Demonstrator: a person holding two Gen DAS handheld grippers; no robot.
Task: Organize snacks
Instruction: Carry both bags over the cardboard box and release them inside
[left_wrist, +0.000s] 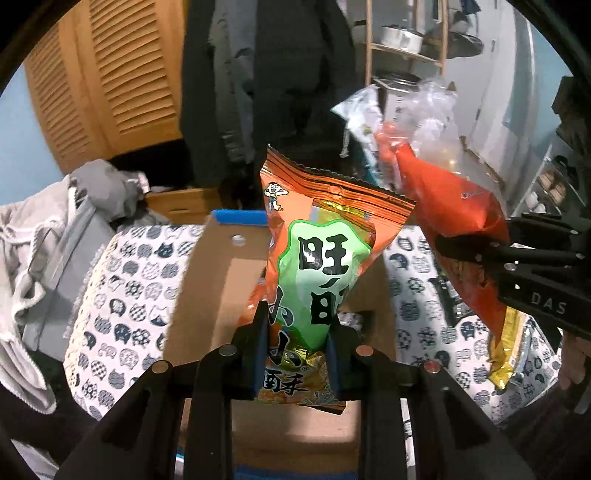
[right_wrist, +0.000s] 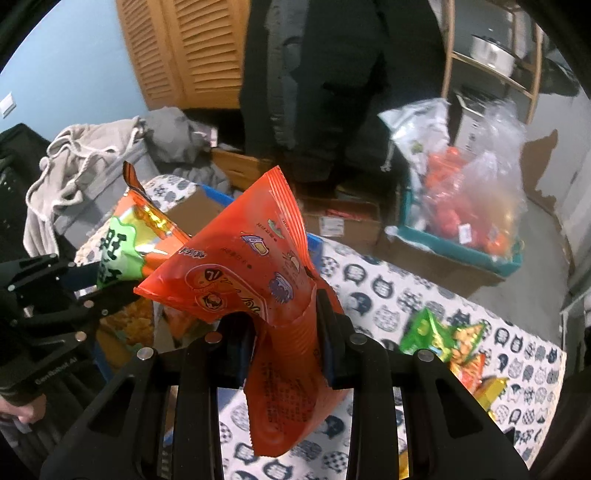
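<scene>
over the cardboard box (left_wrist: 207, 295), both grippers (left_wrist: 297, 354) (right_wrist: 284, 343) clamp snack bags (left_wrist: 321, 258) (right_wrist: 258, 280)

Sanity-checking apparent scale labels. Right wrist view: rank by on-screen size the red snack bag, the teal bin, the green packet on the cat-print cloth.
1. red snack bag, inflated by nearness: the right gripper holds it at the lens
2. teal bin
3. green packet

Two black two-finger grippers, left (left_wrist: 297, 354) and right (right_wrist: 284, 347), each pinch one crinkly foil snack bag: one orange-and-green (left_wrist: 317, 266), one plain red (right_wrist: 251, 273). One open brown cardboard box (left_wrist: 218, 273) sits below; at three o'clock in the right wrist view lies one loose heap of small green and orange packets (right_wrist: 448, 343), too jumbled to count.
</scene>
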